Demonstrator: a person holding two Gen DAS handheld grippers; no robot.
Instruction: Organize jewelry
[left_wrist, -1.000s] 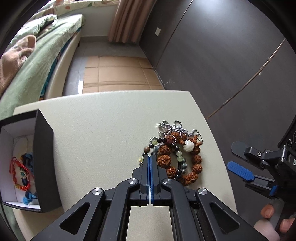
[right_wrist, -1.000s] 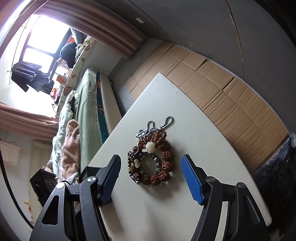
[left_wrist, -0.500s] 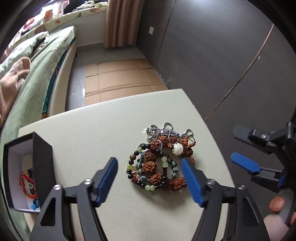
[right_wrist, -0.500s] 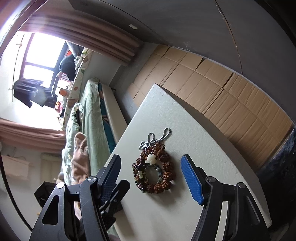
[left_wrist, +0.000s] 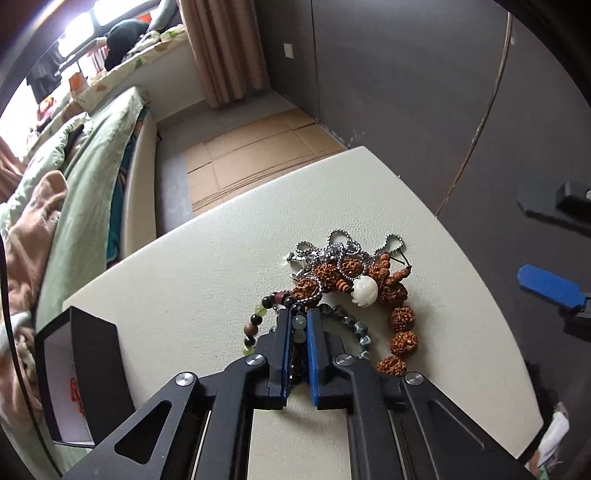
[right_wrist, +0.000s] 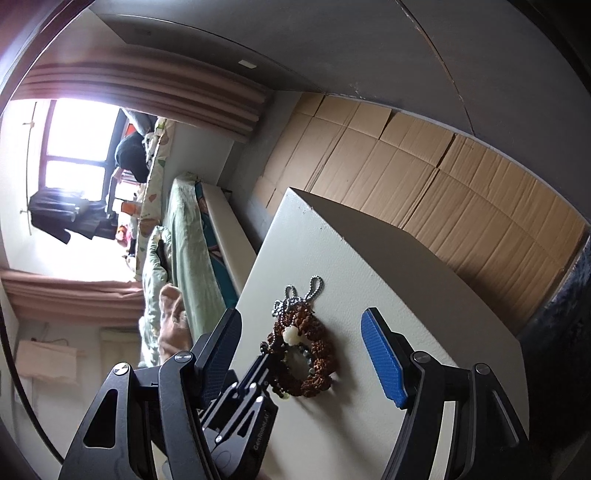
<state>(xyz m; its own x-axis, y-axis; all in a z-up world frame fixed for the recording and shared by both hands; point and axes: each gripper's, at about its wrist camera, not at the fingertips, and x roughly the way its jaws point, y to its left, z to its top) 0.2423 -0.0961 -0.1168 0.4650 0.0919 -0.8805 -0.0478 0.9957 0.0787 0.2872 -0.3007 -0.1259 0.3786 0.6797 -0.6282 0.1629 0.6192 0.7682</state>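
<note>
A heap of jewelry lies on the cream table (left_wrist: 192, 266): a brown seed bracelet (left_wrist: 400, 317) with a white carved bead (left_wrist: 365, 291), a silver ball chain (left_wrist: 343, 251) and a multicoloured bead bracelet (left_wrist: 258, 325). My left gripper (left_wrist: 298, 321) is shut on the multicoloured bead bracelet, with beads pinched between its blue pads. My right gripper (right_wrist: 299, 354) is open and empty, held above the table's edge with the heap (right_wrist: 303, 354) between its fingers in view. It also shows in the left wrist view (left_wrist: 546, 284).
A black jewelry box (left_wrist: 85, 373) with a white lining and a red bracelet (left_wrist: 75, 395) inside stands open at the table's left edge. A bed with green bedding (left_wrist: 74, 166) runs along the left. Cardboard (left_wrist: 258, 155) covers the floor beyond the table.
My left gripper opened wide above the heap half a second ago, then came down and closed on the multicoloured bead bracelet. My right gripper pulled back and stayed open.
</note>
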